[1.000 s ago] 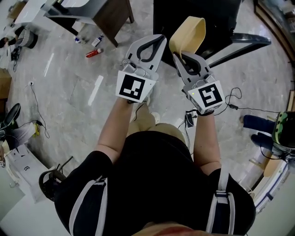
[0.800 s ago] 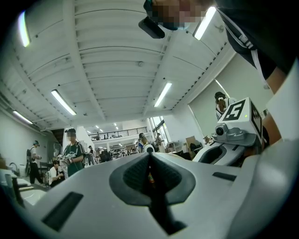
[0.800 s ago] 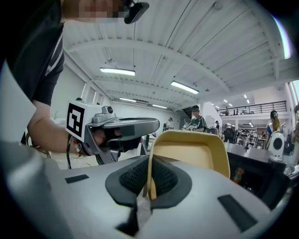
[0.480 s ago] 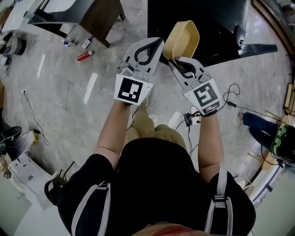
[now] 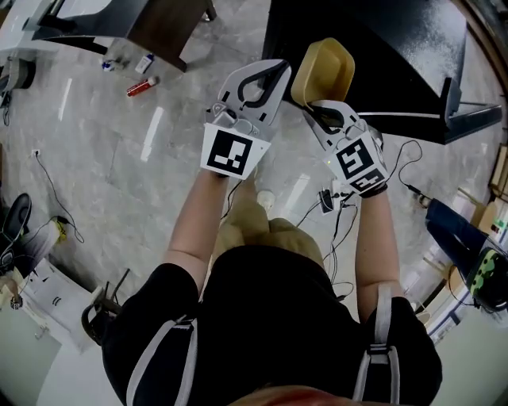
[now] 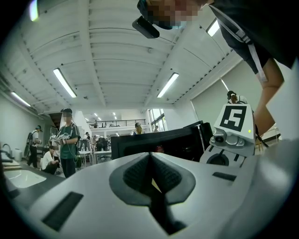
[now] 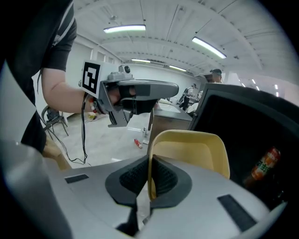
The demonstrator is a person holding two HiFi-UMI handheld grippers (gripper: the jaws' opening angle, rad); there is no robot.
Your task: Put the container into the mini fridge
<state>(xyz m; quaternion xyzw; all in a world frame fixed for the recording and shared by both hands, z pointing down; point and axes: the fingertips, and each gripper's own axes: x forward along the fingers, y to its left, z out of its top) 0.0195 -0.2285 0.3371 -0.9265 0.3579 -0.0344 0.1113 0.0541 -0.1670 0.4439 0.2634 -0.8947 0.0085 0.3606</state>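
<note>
A tan open container (image 5: 323,71) is held up by its rim in my right gripper (image 5: 316,105), which is shut on it. The right gripper view shows the container (image 7: 194,151) with its near wall pinched between the pads (image 7: 163,177), its open side facing me. The black mini fridge (image 5: 373,55) stands just beyond it, and a bottle (image 7: 264,164) sits in the fridge's dark interior (image 7: 243,140). My left gripper (image 5: 262,77) is raised beside the right one, shut with nothing in it; the left gripper view shows its pads (image 6: 150,173) pressed together.
A dark wooden cabinet (image 5: 167,24) stands at the back left, with small bottles (image 5: 141,84) on the marble floor by it. Cables (image 5: 341,202) trail across the floor near my feet. Several people (image 6: 67,140) stand in the room's far part.
Both grippers have shifted slightly right and closer to the fridge, and the container has tipped so its open side shows more from above.
</note>
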